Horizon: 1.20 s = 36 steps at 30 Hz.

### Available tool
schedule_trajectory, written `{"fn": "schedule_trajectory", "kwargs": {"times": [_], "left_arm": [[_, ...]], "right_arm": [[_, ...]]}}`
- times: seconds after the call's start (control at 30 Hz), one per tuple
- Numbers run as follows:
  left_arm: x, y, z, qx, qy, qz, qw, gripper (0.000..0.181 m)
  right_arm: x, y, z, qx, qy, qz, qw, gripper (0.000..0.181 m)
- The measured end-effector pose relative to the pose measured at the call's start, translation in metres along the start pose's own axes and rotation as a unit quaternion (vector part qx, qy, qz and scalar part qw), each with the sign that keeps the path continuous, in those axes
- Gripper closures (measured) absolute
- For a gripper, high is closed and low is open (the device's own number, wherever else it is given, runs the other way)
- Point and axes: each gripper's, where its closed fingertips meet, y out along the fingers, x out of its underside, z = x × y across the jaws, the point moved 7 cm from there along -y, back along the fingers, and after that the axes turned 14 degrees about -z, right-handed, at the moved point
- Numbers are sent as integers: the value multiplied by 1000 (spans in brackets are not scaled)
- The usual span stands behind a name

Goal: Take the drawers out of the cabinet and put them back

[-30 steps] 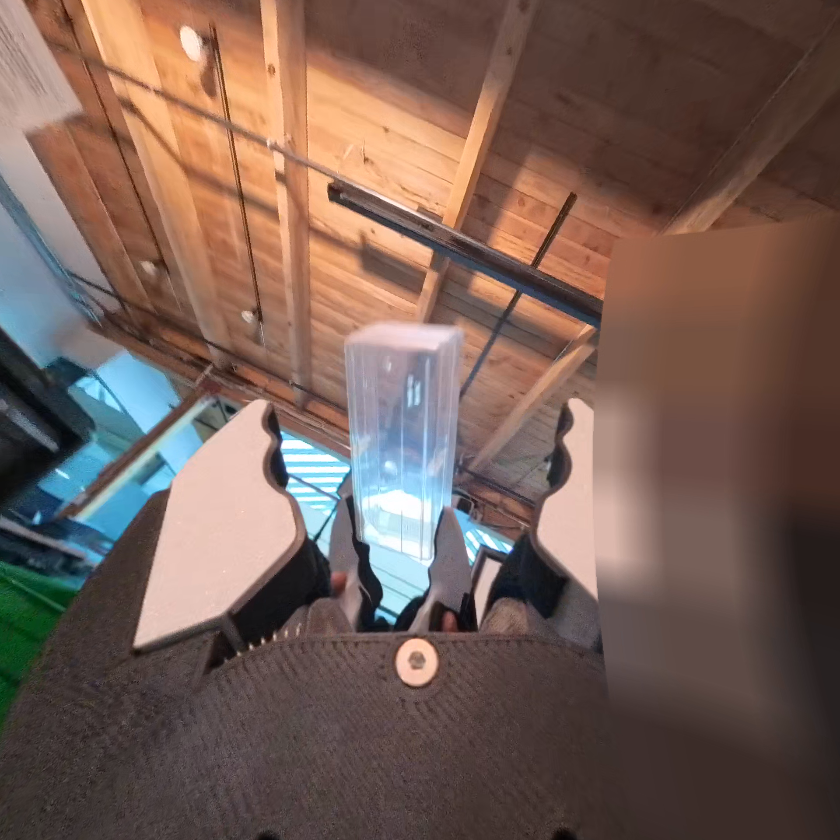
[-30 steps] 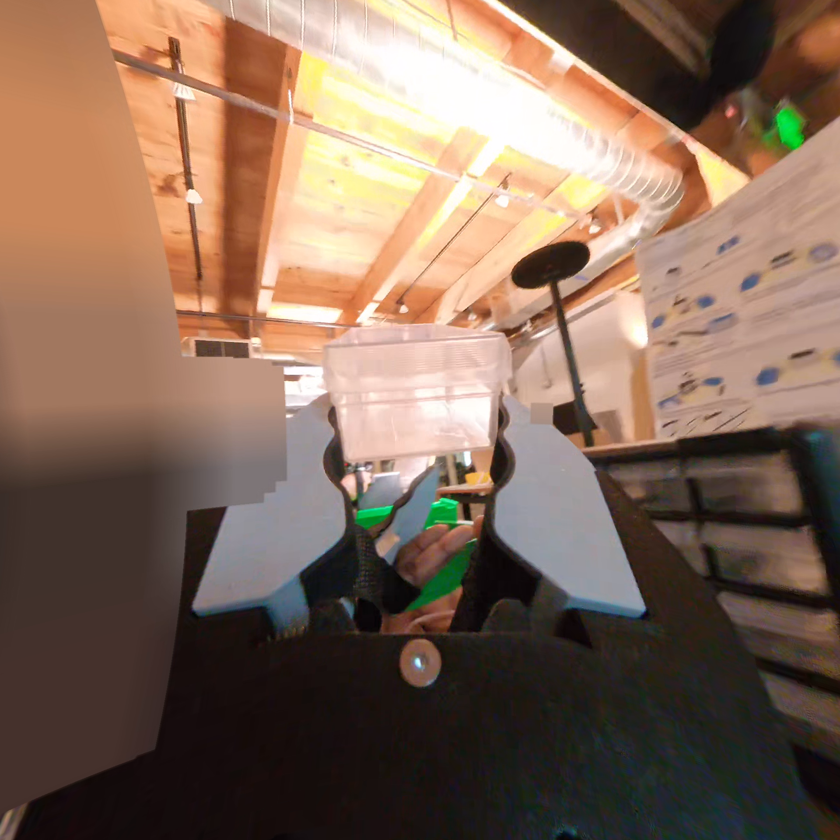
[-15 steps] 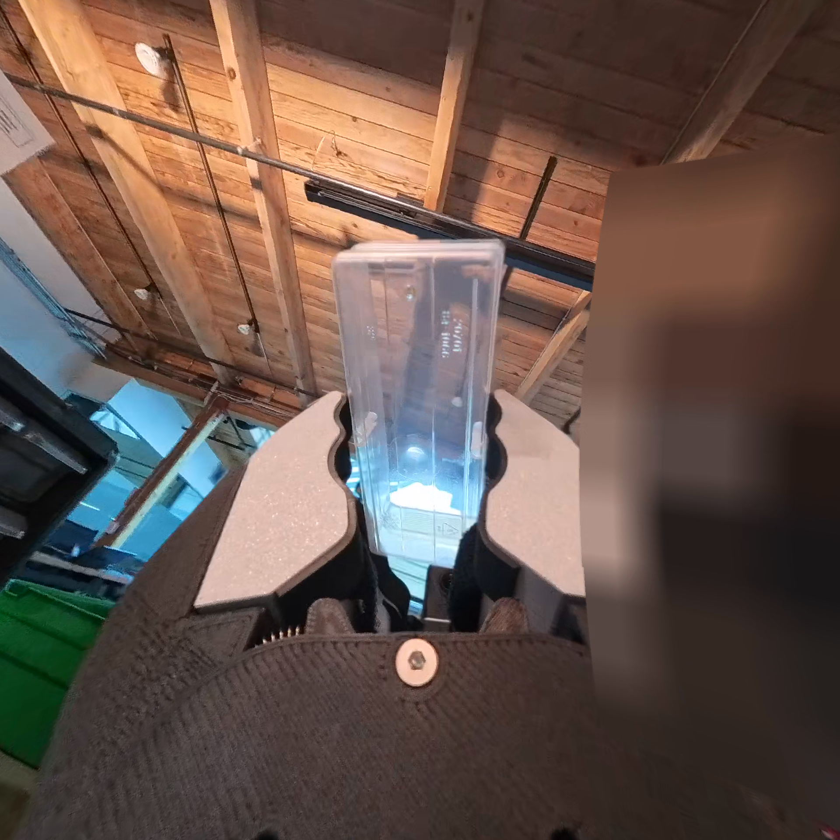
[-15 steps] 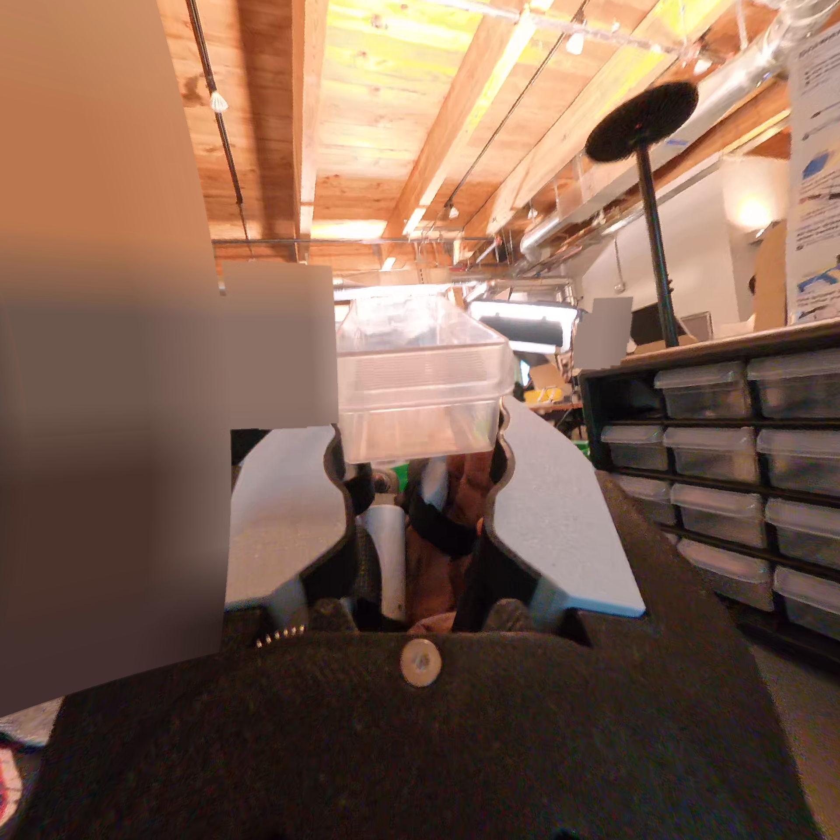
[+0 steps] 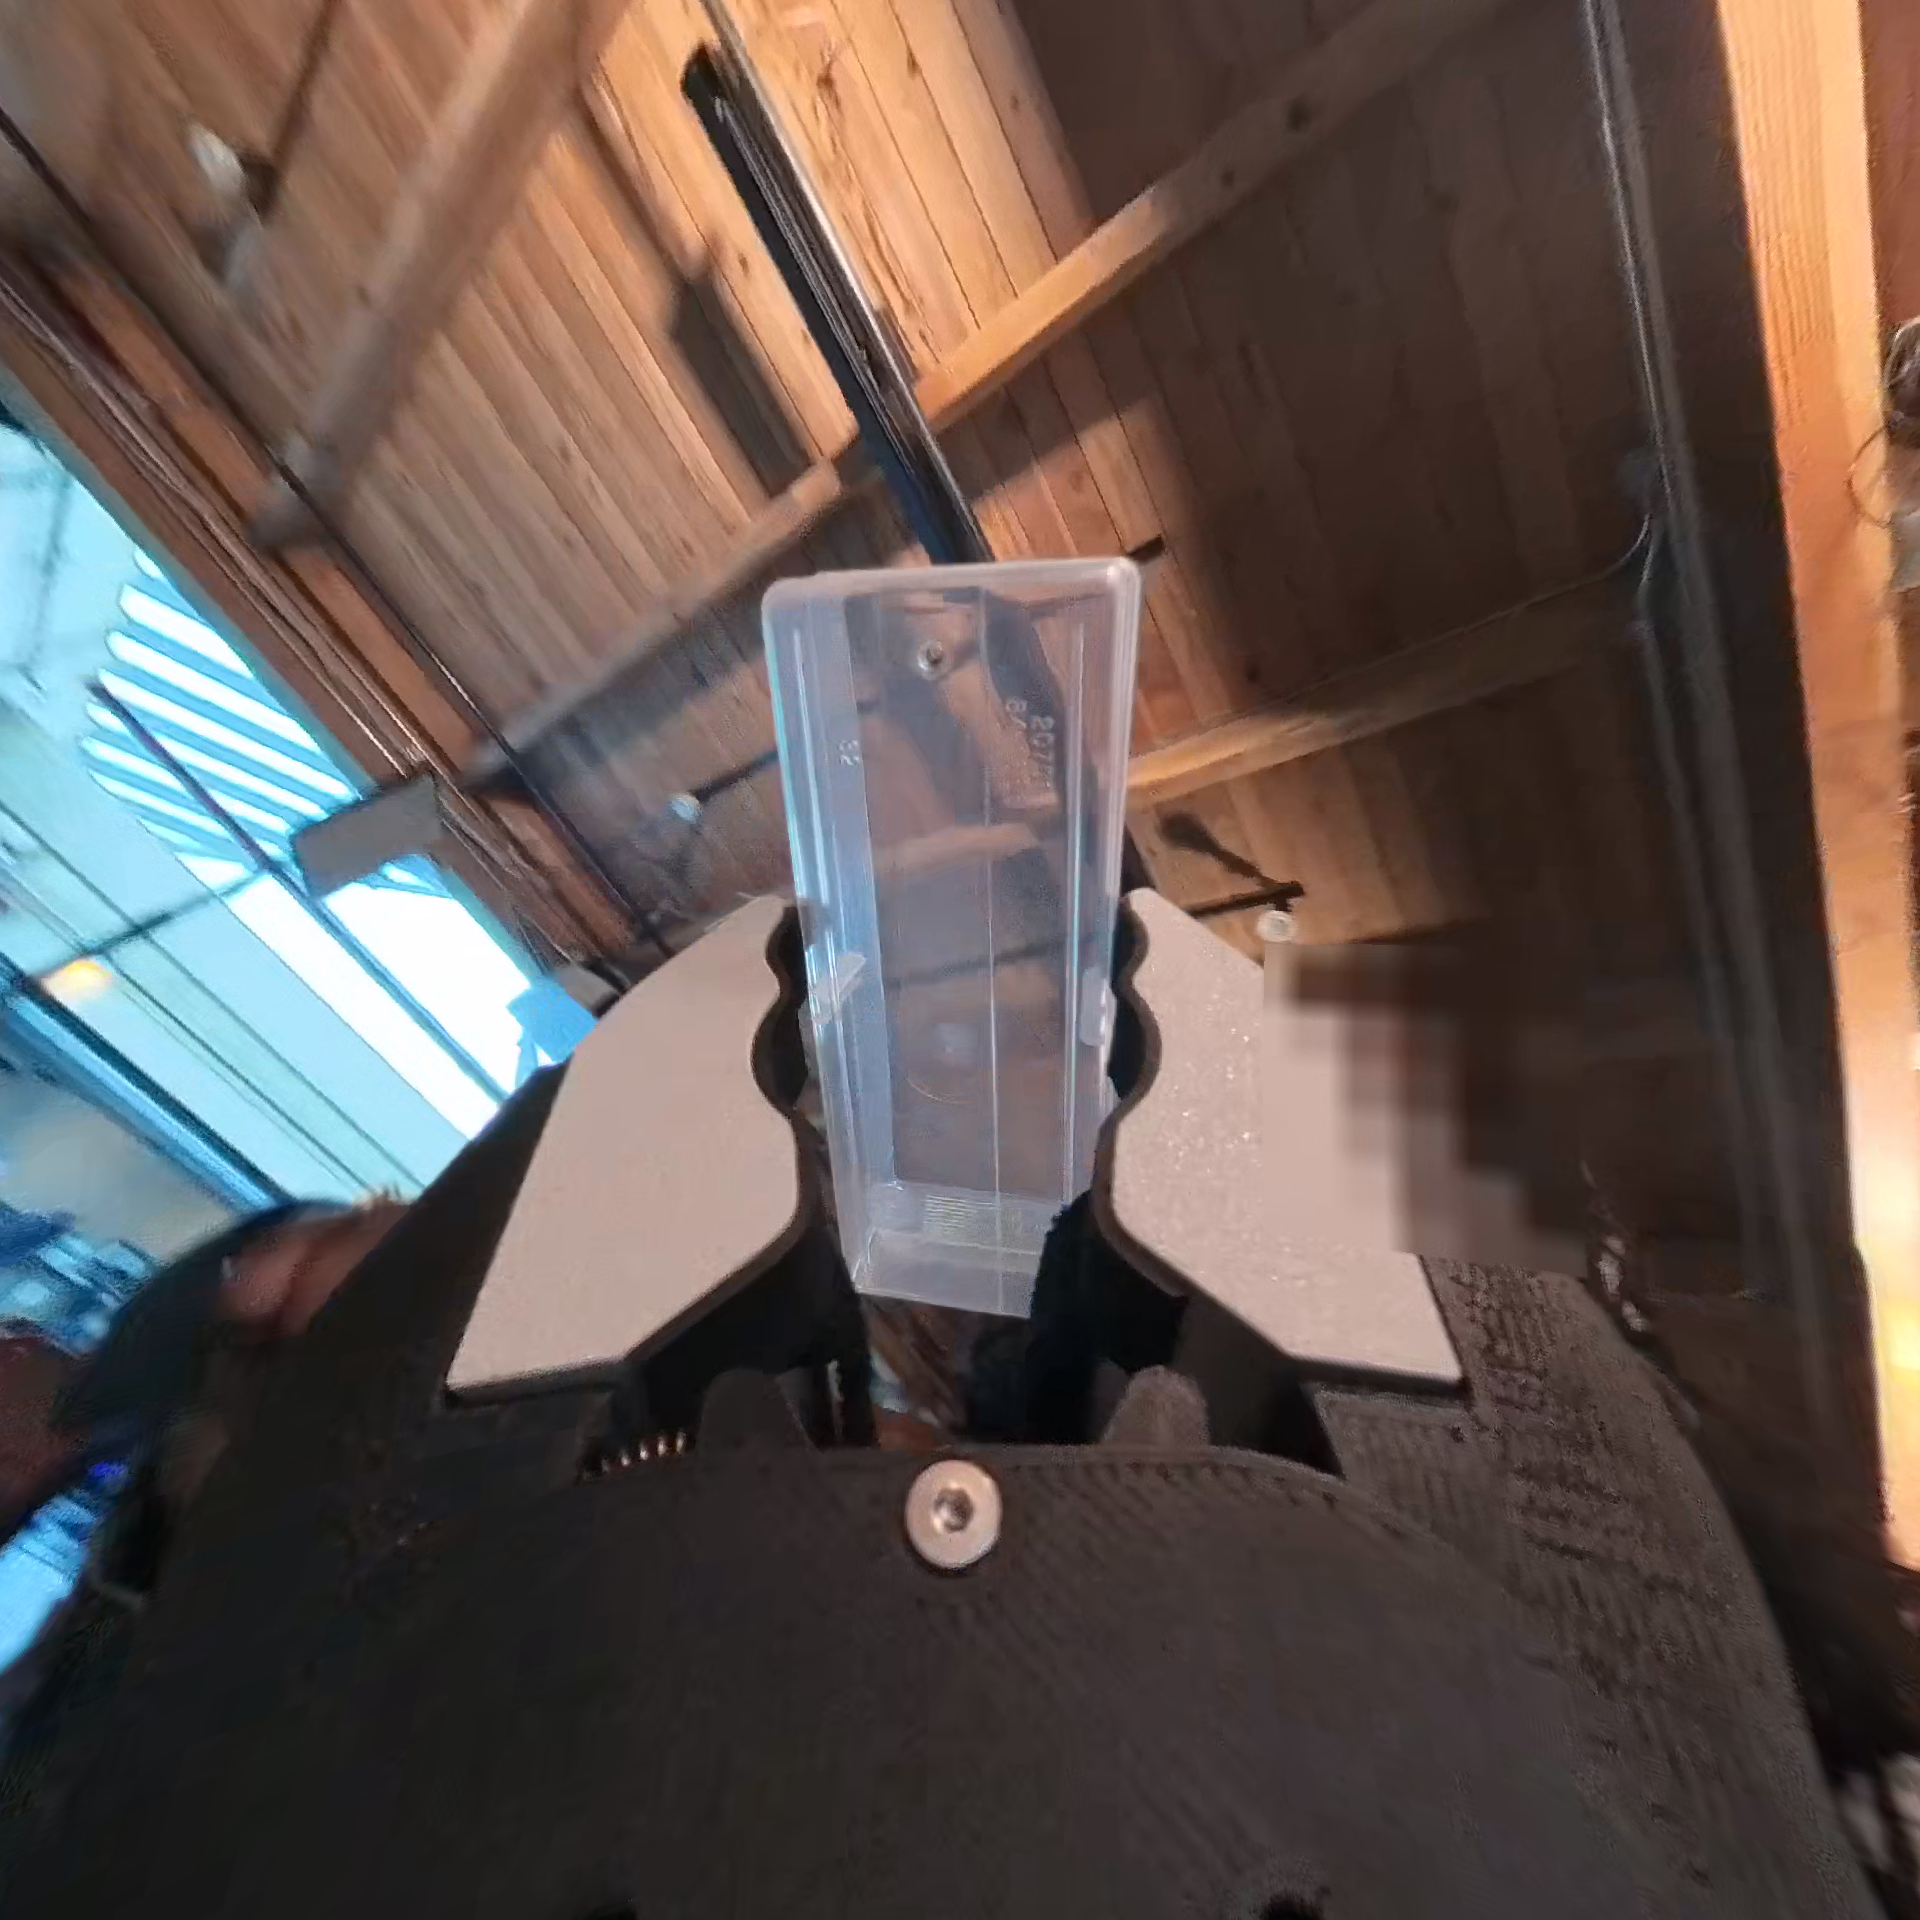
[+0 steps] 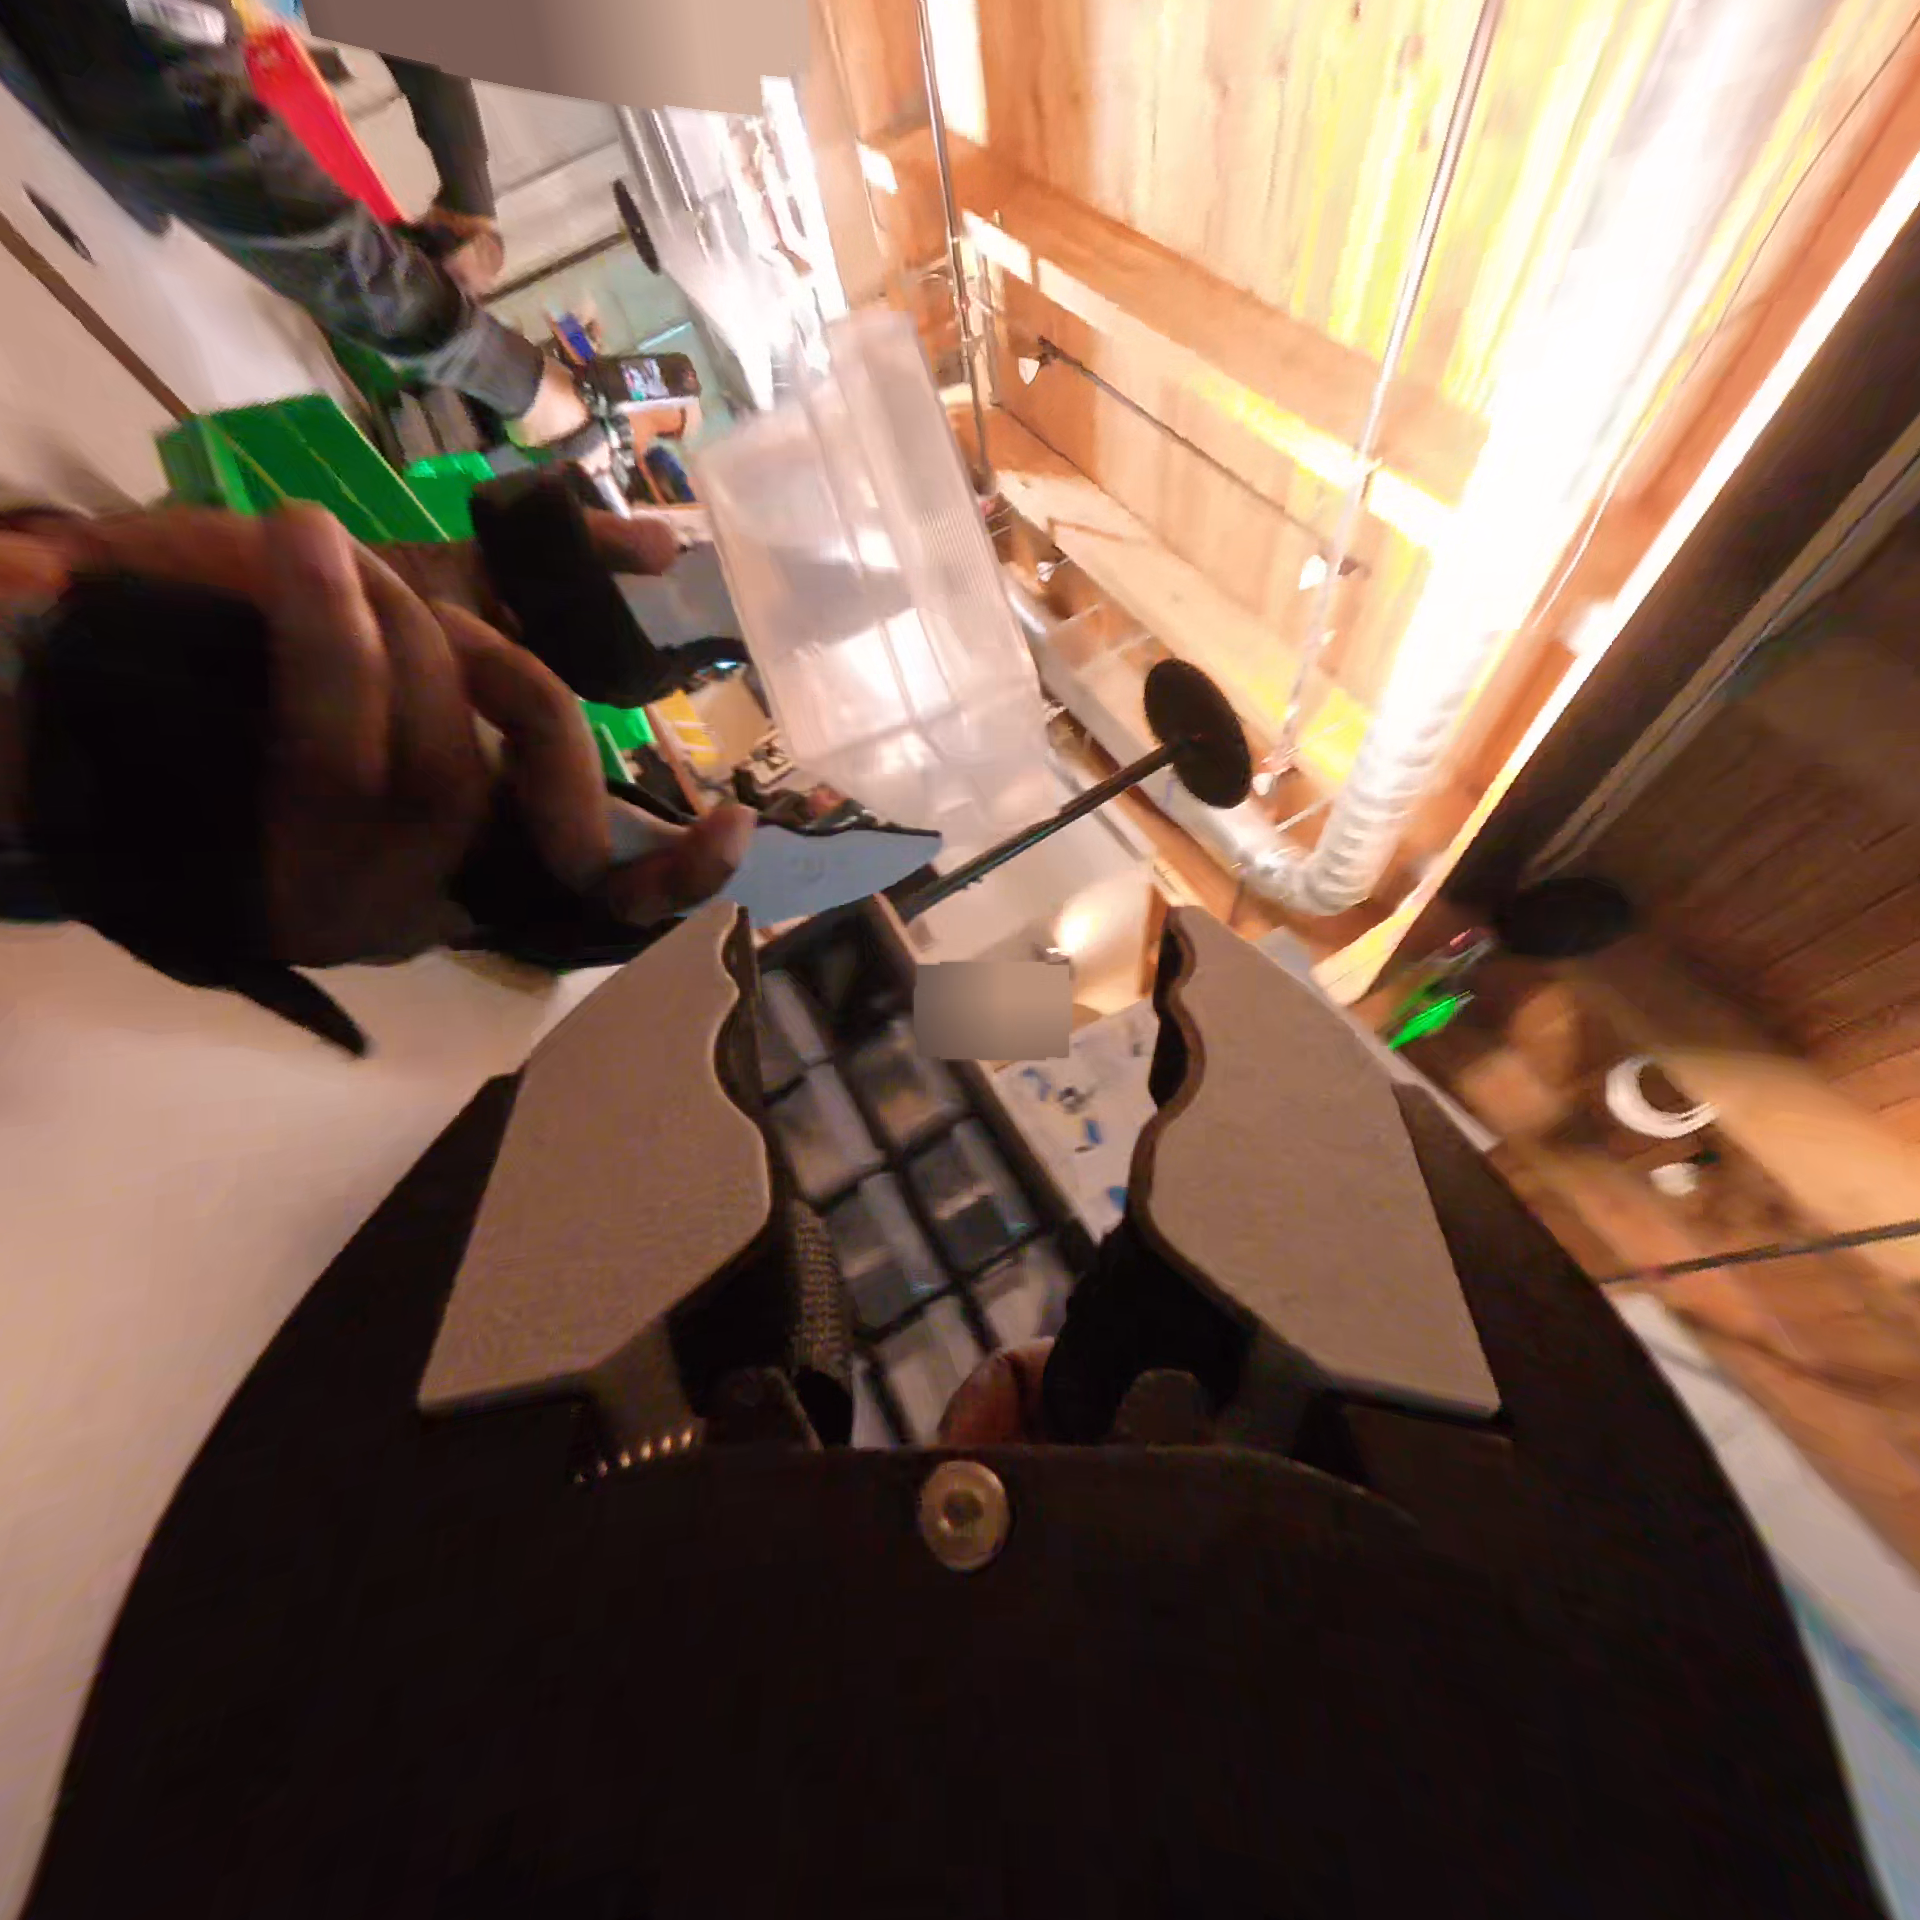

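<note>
Between left claw (image 5: 951, 1023) pads: clear drawer (image 5: 956, 914), pinched upright for carrying. Right claw (image 6: 951, 1023): spread, empty; cabinet (image 6: 904, 1174) beyond.

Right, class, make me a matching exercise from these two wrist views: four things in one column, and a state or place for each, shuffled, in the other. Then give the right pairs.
Things:
1. left hand-held gripper
2. right hand-held gripper
3. clear drawer
4. cabinet

States or places:
A. open, with nothing between its fingers
B. dark, full of small drawers, seen beyond the open fingers
C. shut on a drawer
D. see-through, standing on end against the wooden ceiling

Pairs: 1-C, 2-A, 3-D, 4-B
</note>
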Motion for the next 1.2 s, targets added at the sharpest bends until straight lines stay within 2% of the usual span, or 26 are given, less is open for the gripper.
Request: {"fn": "schedule_trajectory", "kwargs": {"times": [0.17, 0.27, 0.4, 0.47, 0.53, 0.57, 0.6, 0.63, 0.67, 0.7, 0.73, 0.77, 0.8, 0.87, 0.9, 0.93, 0.97, 1.0, 1.03, 1.2], "left_arm": [[18, 10, -17, 6, -61, -30, 998, 125], [20, 9, -23, 4, -83, -31, 996, 125], [18, 7, -25, -4, -103, -56, 993, 124], [14, 5, -23, -25, -71, -65, 995, 124], [7, 0, -20, -102, 15, -75, 992, 113], [2, -2, -18, -161, 80, -80, 980, 108], [-3, -5, -14, -222, 158, -84, 958, 103], [-8, -6, -7, -278, 248, -89, 924, 98], [-10, -5, 3, -325, 344, -94, 876, 98], [-9, -1, 14, -356, 442, -101, 817, 94], [-4, 5, 25, -370, 540, -121, 746, 93], [3, 10, 33, -378, 629, -157, 661, 93], [11, 15, 37, -388, 700, -202, 564, 93], [25, 18, 35, -401, 783, -301, 367, 92], [31, 18, 31, -402, 802, -342, 281, 91], [35, 18, 28, -400, 812, -369, 210, 92], [38, 19, 25, -398, 819, -382, 158, 92], [40, 20, 21, -395, 823, -391, 121, 94], [41, 20, 17, -394, 824, -396, 96, 97], [35, 10, 3, -396, 812, -427, 37, 121]], "right_arm": [[-10, 8, 8, 21, -112, 39, 993, 105], [-15, 10, 3, 19, -150, 66, 986, 131], [-15, 9, 3, 3, -158, 63, 985, 134], [-14, 10, 7, -14, -140, 44, 989, 133], [-11, 12, 13, -23, -118, 7, 993, 134], [-9, 13, 16, -18, -112, -16, 993, 134], [-6, 15, 19, -15, -108, -40, 993, 135], [-3, 16, 20, -11, -106, -63, 992, 134], [1, 18, 22, -6, -107, -89, 990, 134], [5, 20, 22, -3, -113, -119, 987, 134], [8, 22, 22, -8, -120, -141, 983, 134], [10, 24, 21, -19, -121, -160, 979, 135], [13, 26, 20, -42, -116, -180, 976, 134], [14, 29, 20, -82, -113, -208, 968, 134], [14, 30, 19, -97, -121, -218, 963, 134], [13, 32, 19, -109, -129, -228, 959, 135], [12, 33, 18, -121, -137, -235, 955, 135], [10, 35, 16, -133, -147, -239, 951, 135], [7, 37, 14, -141, -156, -240, 948, 135], [8, 44, 3, -168, -197, -259, 930, 135]]}}
